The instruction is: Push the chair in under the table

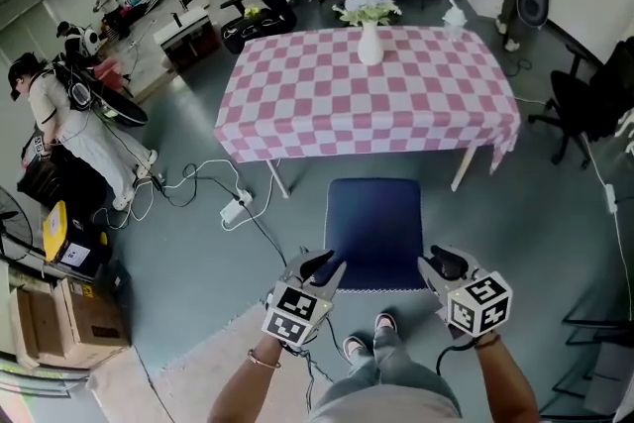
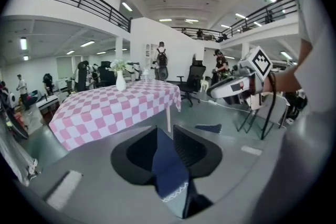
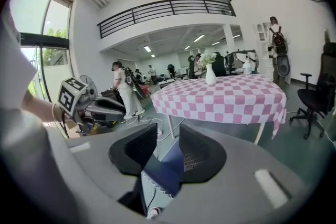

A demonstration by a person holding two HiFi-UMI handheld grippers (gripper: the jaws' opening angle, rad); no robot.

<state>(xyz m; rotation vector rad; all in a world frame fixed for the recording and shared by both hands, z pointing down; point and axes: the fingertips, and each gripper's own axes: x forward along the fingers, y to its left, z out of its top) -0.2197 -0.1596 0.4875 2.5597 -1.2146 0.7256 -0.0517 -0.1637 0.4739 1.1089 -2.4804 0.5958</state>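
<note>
The chair [image 1: 374,228] has a dark blue seat and back and stands just in front of the table [image 1: 367,94], which is covered by a pink-and-white check cloth. A white vase of flowers [image 1: 369,43] stands on the table's far side. My left gripper [image 1: 322,270] is at the left top corner of the chair back, and my right gripper [image 1: 434,264] is at the right top corner. In the left gripper view the blue chair back [image 2: 167,165] lies between the open jaws. In the right gripper view the chair back [image 3: 165,173] sits low between the open jaws, with floor showing above it.
Cables and a power strip [image 1: 235,208] lie on the floor left of the chair. A black office chair [image 1: 584,104] stands at the right. A person [image 1: 69,129] and boxes [image 1: 69,317] are at the left. The holder's shoes [image 1: 369,337] are behind the chair.
</note>
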